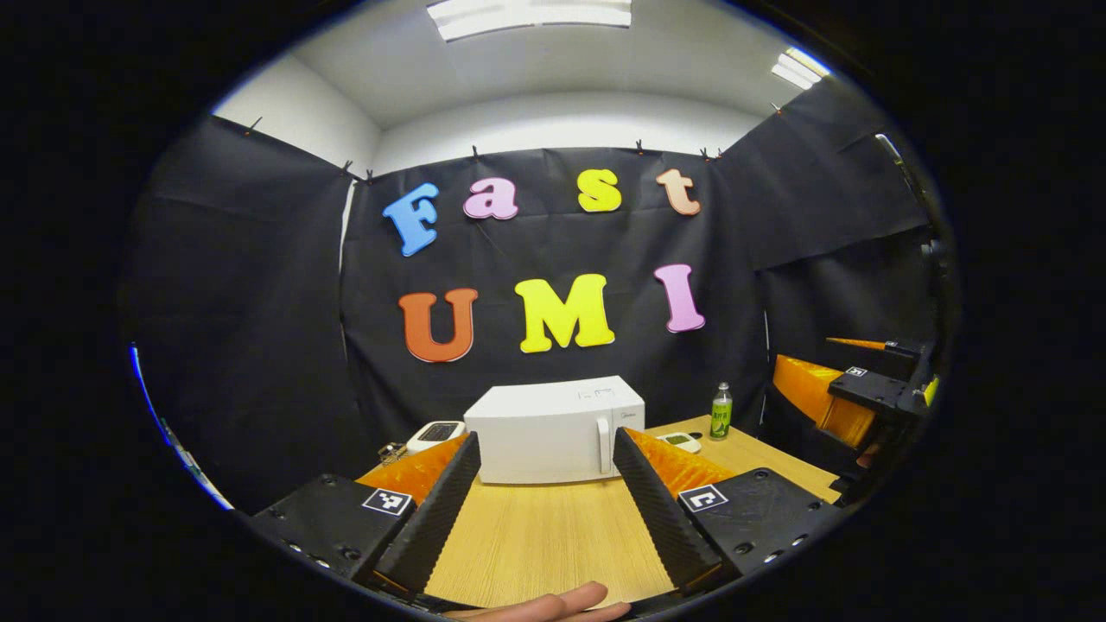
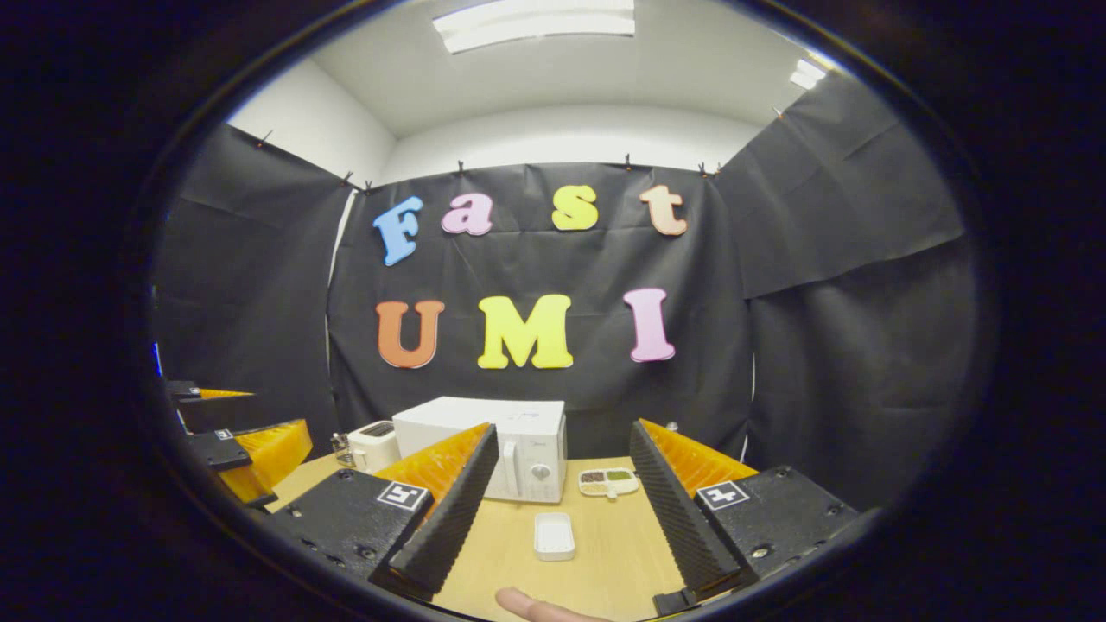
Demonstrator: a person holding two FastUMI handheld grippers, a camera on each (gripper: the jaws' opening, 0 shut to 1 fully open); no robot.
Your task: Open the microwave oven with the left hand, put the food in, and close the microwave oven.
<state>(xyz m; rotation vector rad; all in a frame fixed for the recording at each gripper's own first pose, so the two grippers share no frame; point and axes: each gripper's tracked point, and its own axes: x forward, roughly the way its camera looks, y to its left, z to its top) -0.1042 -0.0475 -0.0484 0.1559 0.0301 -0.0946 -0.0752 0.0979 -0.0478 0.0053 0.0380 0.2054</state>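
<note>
The wooden table (image 1: 536, 536) takes up the bottom middle of both views. Sitting on it at the far side, dead centre in the left gripper view, is the white microwave (image 1: 553, 429) with its door shut and the handle on the right side. Left gripper (image 1: 544, 510) is just hanging over the table with its fingers spread wide, nothing in them. Same deal for the right gripper (image 2: 562, 518), fingers apart and holding nothing. In the right gripper view, low centre, a small white food tray (image 2: 554, 536) lies on the table in front of the microwave, with a sectioned dish (image 2: 608, 481) just behind it. A green bottle (image 1: 721, 411) stands right of the microwave.
</note>
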